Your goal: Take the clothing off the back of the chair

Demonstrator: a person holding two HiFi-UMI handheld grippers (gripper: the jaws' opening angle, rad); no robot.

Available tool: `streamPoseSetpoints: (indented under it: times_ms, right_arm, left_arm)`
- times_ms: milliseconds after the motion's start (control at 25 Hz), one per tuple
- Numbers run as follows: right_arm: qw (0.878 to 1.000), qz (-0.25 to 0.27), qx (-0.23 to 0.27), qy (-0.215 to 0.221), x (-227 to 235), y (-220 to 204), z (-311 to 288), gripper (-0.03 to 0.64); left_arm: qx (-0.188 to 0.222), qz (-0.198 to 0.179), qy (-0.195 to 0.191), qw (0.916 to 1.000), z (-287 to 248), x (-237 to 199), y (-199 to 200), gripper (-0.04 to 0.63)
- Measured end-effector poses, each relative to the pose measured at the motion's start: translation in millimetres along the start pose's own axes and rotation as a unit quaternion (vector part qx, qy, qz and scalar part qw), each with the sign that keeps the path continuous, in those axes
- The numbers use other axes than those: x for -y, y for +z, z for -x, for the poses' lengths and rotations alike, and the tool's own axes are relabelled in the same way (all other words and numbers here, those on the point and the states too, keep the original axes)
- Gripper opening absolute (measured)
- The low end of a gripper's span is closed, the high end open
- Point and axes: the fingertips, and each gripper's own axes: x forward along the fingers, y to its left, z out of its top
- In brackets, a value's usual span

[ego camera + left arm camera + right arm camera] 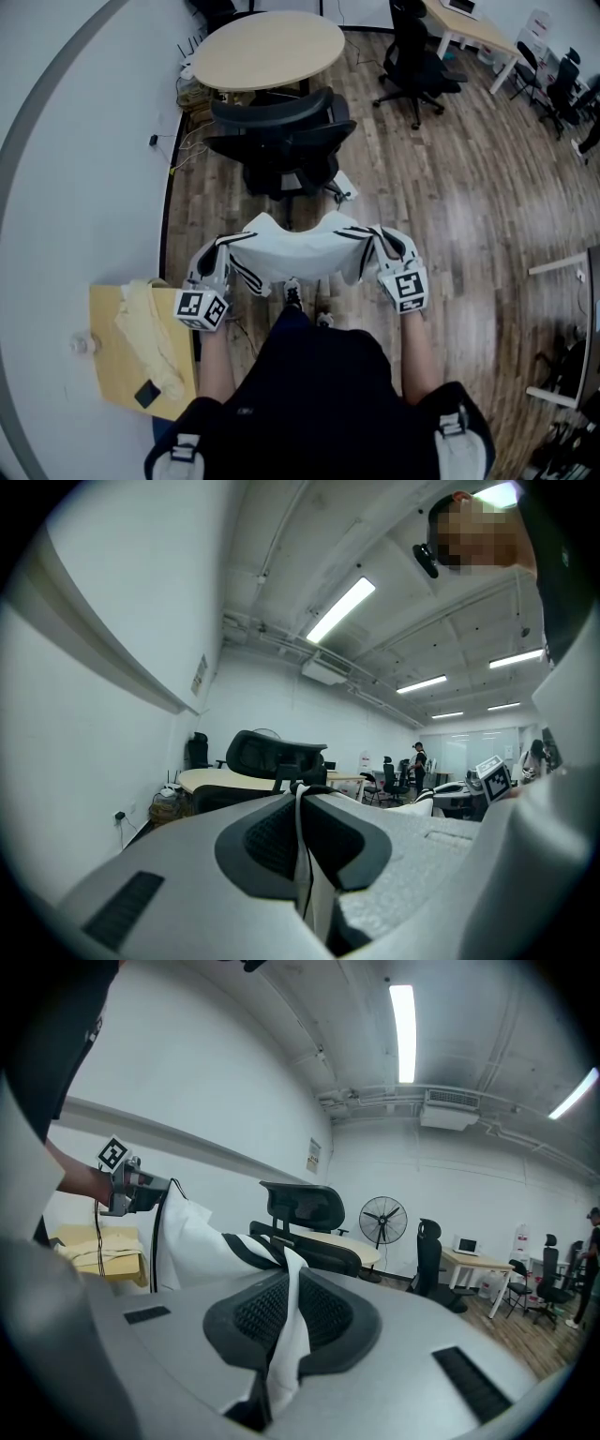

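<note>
I read both grippers as clamped on cloth. In the left gripper view, the 2 jaws of the left gripper (302,850) pinch a thin fold of the white garment (300,251), with the pads closed on it. In the right gripper view, the 2 jaws of the right gripper (284,1330) pinch another white fold of the same garment in the same way.

From the head view, the garment hangs stretched between the 2 grippers in front of my body, 1 end in each gripper. Black stripes show near both ends. It hangs above the wooden floor (469,216).

The black office chair (281,141) stands beyond the garment, apart from it, with a strip of floor between them. A round table (272,47) stands behind the chair. A small table (112,375) at my left carries a pale yellow cloth (150,342).
</note>
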Motion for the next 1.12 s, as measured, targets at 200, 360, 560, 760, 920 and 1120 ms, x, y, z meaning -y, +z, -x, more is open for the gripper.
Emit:
streamPoseSetpoints:
  times_ms: [200,360,560,760,920,1120]
  right_arm:
    - [1.000,0.001,0.005,0.005,1.6,0.0,7.1,0.011]
    - [1.000,0.002,0.007,0.010,-1.0,-1.9,8.5,0.012]
    - [1.000,-0.003,0.008,0.015,-1.4,-5.8,7.0,0.011]
    - [1.000,-0.004,0.006,0.024,-3.2,-9.3,6.2,0.011]
    - [1.000,-0.007,0.005,0.023,0.4,-9.9,6.9,0.011]
    - [1.000,-0.008,0.008,0.021,3.6,-11.9,3.9,0.011]
  left_arm:
    - [0.002,-0.005,0.003,1.0000,6.6,9.4,2.4,0.014]
    - [0.002,-0.008,0.011,0.9999,14.5,11.4,1.4,0.014]
    - [-0.001,-0.010,0.018,0.9998,20.5,13.7,-0.5,0.014]
    - [-0.005,-0.009,0.029,0.9995,22.9,13.8,-1.2,0.014]
    - [-0.003,-0.010,0.030,0.9995,20.3,16.7,-1.7,0.014]
    - [-0.004,-0.012,0.030,0.9995,17.6,16.1,-2.7,0.014]
